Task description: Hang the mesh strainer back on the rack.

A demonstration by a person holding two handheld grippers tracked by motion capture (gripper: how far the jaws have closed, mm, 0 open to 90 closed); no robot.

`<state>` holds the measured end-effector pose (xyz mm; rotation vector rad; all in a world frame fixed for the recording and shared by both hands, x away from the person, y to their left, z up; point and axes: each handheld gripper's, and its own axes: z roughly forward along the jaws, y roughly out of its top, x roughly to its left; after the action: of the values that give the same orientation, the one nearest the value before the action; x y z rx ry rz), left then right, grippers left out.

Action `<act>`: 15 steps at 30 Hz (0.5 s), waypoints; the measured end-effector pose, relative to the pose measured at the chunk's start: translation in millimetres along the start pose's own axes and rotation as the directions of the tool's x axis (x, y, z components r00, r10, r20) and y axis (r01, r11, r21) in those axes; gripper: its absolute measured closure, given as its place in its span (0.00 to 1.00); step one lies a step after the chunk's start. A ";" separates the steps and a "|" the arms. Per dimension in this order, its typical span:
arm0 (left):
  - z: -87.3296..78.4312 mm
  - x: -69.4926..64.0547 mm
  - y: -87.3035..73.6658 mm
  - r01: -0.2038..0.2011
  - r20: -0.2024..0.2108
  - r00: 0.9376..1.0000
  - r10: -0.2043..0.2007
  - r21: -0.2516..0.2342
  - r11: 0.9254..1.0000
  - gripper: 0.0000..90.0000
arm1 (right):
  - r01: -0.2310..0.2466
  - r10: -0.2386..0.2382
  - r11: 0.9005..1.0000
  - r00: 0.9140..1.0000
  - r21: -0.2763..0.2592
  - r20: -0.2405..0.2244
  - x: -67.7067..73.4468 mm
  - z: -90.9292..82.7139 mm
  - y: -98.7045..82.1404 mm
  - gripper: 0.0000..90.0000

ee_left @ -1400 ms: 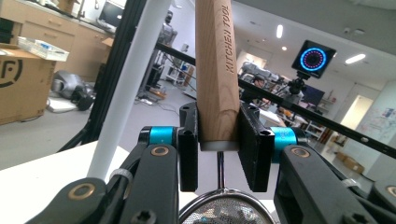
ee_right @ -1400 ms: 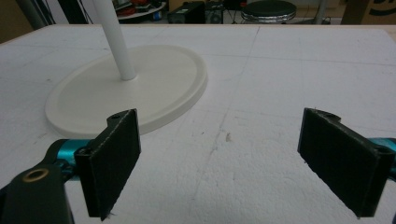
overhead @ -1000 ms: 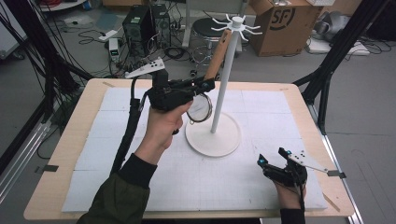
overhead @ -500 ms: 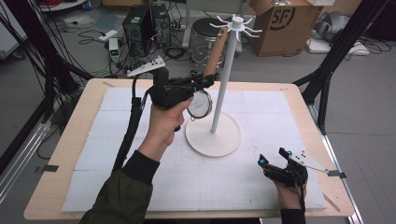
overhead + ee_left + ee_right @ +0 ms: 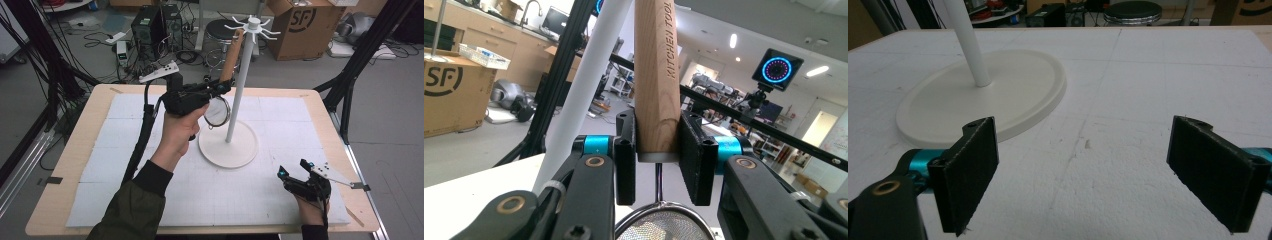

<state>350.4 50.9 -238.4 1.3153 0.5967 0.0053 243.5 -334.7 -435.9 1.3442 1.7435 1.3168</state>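
A strainer with a long wooden handle (image 5: 231,56) marked KITCHEN TOOL and a round mesh head (image 5: 217,113) hangs tilted beside the white rack pole (image 5: 240,85). My left gripper (image 5: 220,89) is shut on the lower end of the handle (image 5: 655,75), its pads (image 5: 625,150) pressing both sides, with the mesh (image 5: 659,227) just below the jaws. The handle's top reaches up near the hooks (image 5: 254,22) at the pole's top. My right gripper (image 5: 294,168) rests at the table's near right, open with nothing between its pads (image 5: 973,165).
The rack's round white base (image 5: 228,145) sits mid-table on a white foam mat (image 5: 125,150); the base (image 5: 983,100) lies ahead-left of the right gripper. A cable (image 5: 142,135) trails from the left gripper. Cardboard box (image 5: 300,25), stool and computer stand beyond the far edge.
The left gripper with the strainer has edged only slightly beside the pole. The right gripper has stayed where it was.
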 end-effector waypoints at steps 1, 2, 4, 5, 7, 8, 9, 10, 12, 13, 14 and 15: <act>0.2 0.6 -0.1 -0.002 -0.001 1.000 0.002 -0.002 1.000 0.79 | -0.002 0.002 1.000 1.000 0.000 0.001 0.1 -0.2 -0.1 0.14; 0.3 1.1 0.0 -0.002 -0.004 1.000 0.002 -0.005 1.000 0.79 | -0.002 0.002 1.000 1.000 0.001 0.001 0.0 -0.2 -0.2 0.14; 0.5 2.2 0.0 -0.018 -0.011 1.000 0.018 -0.008 1.000 0.77 | -0.004 0.004 1.000 1.000 0.000 0.000 -0.1 -0.5 -0.3 0.14; 0.8 2.8 0.1 -0.014 -0.017 1.000 0.014 -0.013 1.000 0.71 | -0.002 0.002 1.000 1.000 0.000 0.000 -0.3 -0.6 -0.4 0.14; 1.0 5.3 0.2 -0.011 -0.035 0.999 0.011 -0.010 1.000 0.60 | -0.001 0.001 1.000 1.000 0.002 -0.002 -0.3 -0.7 -0.3 0.14; 1.1 6.1 0.1 -0.020 -0.041 0.999 0.020 -0.007 1.000 0.59 | -0.001 0.001 1.000 1.000 0.000 -0.002 -0.1 -0.5 -0.4 0.14; 1.2 6.6 0.0 -0.020 -0.044 0.999 0.020 -0.003 1.000 0.59 | 0.000 0.000 1.000 1.000 0.000 -0.002 -0.1 -0.5 -0.4 0.14; 1.2 7.1 0.0 -0.019 -0.047 0.999 0.019 -0.004 1.000 0.58 | -0.001 0.001 1.000 1.000 0.001 -0.001 0.1 -0.6 -0.4 0.14; 1.2 7.1 0.2 -0.021 -0.043 0.999 0.021 -0.011 1.000 0.58 | -0.001 0.001 1.000 1.000 0.002 -0.003 -0.2 -0.7 -0.4 0.14; 1.3 6.7 0.1 -0.023 -0.046 0.999 0.022 -0.011 1.000 0.58 | 0.000 0.000 1.000 1.000 0.002 -0.003 -0.4 -1.0 -0.4 0.14; 1.3 6.7 0.1 -0.021 -0.046 0.999 0.020 -0.011 1.000 0.58 | -0.003 0.003 1.000 1.000 0.002 -0.002 -0.2 -1.3 -0.4 0.14; 1.4 7.0 0.2 -0.021 -0.047 0.999 0.020 -0.012 1.000 0.58 | 0.001 -0.001 1.000 1.000 0.000 -0.002 -0.6 -1.4 -0.3 0.14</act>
<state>356.9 52.0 -240.9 1.3125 0.6223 0.0568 242.3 -335.7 -435.7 1.3424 1.7458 1.3184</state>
